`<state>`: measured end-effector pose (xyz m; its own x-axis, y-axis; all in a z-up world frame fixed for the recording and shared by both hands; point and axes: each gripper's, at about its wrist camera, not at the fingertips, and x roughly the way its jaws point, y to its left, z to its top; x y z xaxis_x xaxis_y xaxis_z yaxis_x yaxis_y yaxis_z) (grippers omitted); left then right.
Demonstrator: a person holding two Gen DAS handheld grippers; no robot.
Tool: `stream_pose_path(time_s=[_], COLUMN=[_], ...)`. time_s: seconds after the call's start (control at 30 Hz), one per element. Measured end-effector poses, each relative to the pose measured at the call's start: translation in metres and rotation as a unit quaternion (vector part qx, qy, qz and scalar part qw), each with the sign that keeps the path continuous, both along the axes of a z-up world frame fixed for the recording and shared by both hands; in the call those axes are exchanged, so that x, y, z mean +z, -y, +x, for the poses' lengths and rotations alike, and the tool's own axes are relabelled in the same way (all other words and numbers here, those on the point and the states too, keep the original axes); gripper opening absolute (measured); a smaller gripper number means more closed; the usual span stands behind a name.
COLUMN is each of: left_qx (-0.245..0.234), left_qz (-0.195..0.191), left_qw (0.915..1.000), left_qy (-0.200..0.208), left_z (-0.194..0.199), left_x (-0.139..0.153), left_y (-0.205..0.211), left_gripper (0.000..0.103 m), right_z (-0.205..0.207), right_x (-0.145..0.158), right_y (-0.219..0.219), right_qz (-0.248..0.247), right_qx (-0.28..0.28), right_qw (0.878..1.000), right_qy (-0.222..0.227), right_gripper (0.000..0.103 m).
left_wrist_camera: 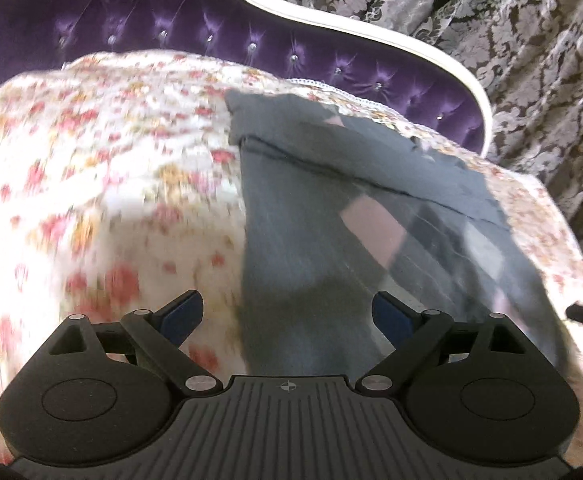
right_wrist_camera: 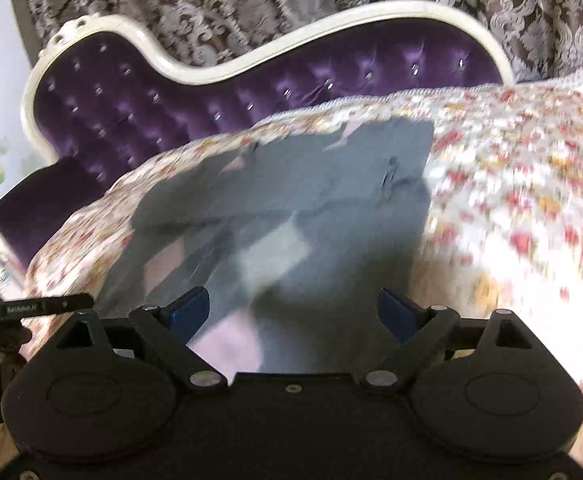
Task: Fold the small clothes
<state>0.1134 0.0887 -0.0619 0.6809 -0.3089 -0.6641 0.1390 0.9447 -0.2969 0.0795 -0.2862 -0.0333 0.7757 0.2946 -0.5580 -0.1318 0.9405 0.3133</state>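
A small grey garment (left_wrist_camera: 331,208) with pale pink and light grey patches lies flat on the floral bedspread (left_wrist_camera: 103,168), with a folded band across its far end. My left gripper (left_wrist_camera: 287,314) hovers over its near left edge, open, nothing between its blue pads. In the right wrist view the same grey garment (right_wrist_camera: 291,208) spreads ahead. Above its near end my right gripper (right_wrist_camera: 293,314) stands open and grips nothing; only the cloth below shows between the pads. Both views are blurred.
A purple tufted headboard with a white frame (left_wrist_camera: 371,28) (right_wrist_camera: 251,60) runs behind the floral bedspread (right_wrist_camera: 511,208). Patterned brown-and-silver curtains (left_wrist_camera: 531,40) (right_wrist_camera: 251,0) hang beyond. A dark stand or cable (right_wrist_camera: 31,306) shows at the left edge of the right wrist view.
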Motion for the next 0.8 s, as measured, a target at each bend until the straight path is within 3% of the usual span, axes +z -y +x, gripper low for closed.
stream_pose_path(time_s=[0.23,0.43,0.8], left_qx=[-0.011,-0.022,-0.026], left_qz=[-0.012,0.007,0.003], left_qw=[0.9998,0.9996,0.9997], left_qy=[-0.009,-0.016,-0.002], left_z=[-0.037,-0.055,-0.051], left_x=[-0.002,-0.012,-0.017], left_y=[0.012,0.028,0.031], left_gripper=[0.092,0.092,0.093], right_z=[-0.046,-0.068,-0.064], right_x=[-0.011,-0.023,-0.029], right_y=[-0.008,-0.007,-0.019], right_qz=[-0.003,0.027,0.051], right_qx=[0.001,-0.007,0.019], right_qw=[1.000,0.999,0.998], right_qy=[-0.027,-0.045,-0.040], right_gripper=[0.095,0.096,0.103])
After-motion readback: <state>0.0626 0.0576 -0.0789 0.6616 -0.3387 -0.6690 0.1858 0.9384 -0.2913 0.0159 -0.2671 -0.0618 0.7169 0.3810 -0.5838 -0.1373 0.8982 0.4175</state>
